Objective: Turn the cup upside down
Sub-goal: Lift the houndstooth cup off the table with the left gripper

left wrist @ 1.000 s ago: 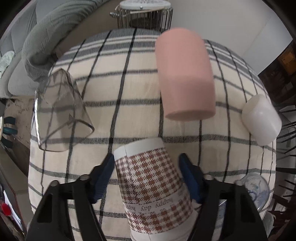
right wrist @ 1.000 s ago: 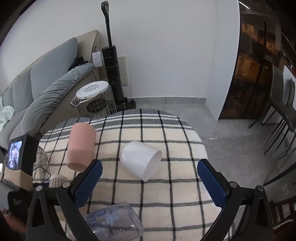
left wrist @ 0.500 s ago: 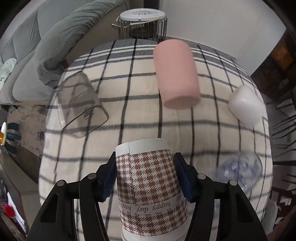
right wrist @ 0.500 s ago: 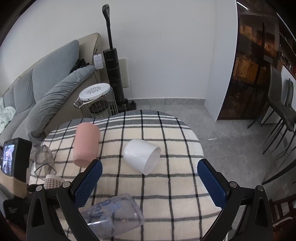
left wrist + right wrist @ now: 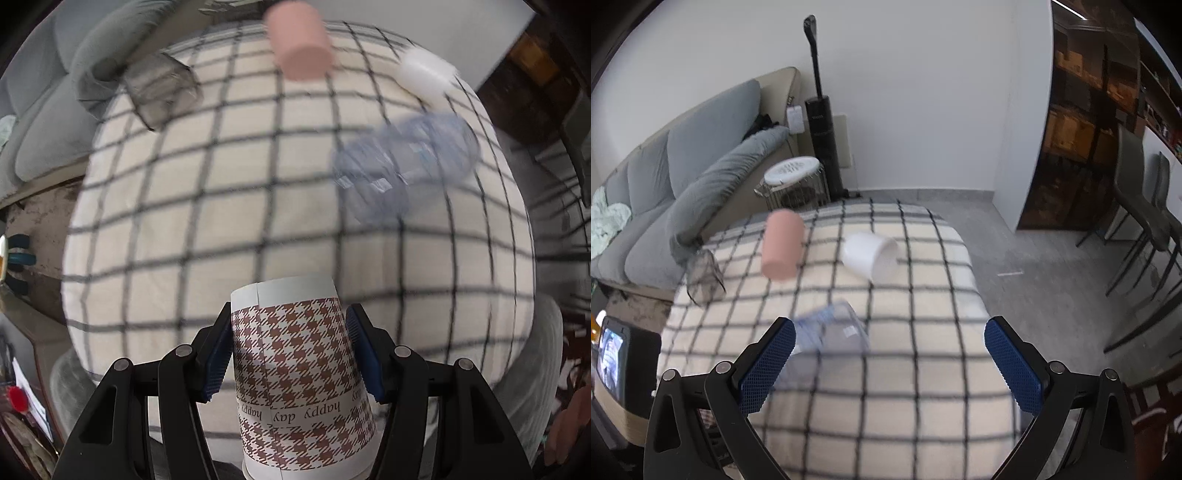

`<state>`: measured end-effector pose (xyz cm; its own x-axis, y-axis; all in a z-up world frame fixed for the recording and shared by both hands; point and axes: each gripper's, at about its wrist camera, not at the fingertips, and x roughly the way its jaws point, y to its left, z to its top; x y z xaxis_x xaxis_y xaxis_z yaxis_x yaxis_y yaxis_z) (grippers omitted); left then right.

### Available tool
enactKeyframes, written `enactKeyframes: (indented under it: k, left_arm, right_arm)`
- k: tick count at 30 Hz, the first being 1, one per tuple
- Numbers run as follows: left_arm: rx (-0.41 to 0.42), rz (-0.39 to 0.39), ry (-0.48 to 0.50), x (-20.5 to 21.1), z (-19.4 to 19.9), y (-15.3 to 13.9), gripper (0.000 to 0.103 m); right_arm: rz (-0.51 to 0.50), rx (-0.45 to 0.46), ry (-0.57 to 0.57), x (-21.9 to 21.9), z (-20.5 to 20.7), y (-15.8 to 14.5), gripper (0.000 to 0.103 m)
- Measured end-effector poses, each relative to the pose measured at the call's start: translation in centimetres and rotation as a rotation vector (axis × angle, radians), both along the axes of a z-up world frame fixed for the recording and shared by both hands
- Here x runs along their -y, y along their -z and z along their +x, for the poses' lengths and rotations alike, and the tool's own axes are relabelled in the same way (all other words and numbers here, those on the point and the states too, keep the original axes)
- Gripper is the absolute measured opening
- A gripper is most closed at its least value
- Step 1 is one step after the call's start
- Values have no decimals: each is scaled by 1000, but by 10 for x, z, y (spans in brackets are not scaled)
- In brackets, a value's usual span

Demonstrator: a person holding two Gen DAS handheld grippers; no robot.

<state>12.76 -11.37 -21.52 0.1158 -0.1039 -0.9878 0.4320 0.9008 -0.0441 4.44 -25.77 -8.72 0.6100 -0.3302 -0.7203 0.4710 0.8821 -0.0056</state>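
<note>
Left claw (image 5: 290, 347): matte black plastic arms, blue ribbed pads on the inner faces of the fingers (image 5: 218, 360), round silver screws at the joints. Right claw (image 5: 888, 363): same black frame, blue mesh-textured pads, silver screws. Bare skin shows at the left view's lower right edge.
</note>
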Motion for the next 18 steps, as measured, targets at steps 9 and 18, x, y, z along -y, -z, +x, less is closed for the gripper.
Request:
enactKeyframes:
  k: [9,18]
  left_arm:
    - [36,-15,53,34,-12,13,59]
    - [53,-29,35,28,-12,12,89]
  right_arm:
    - [15,-45,77,27,-40,19,103]
    - [12,-47,69,25,-43,22,103]
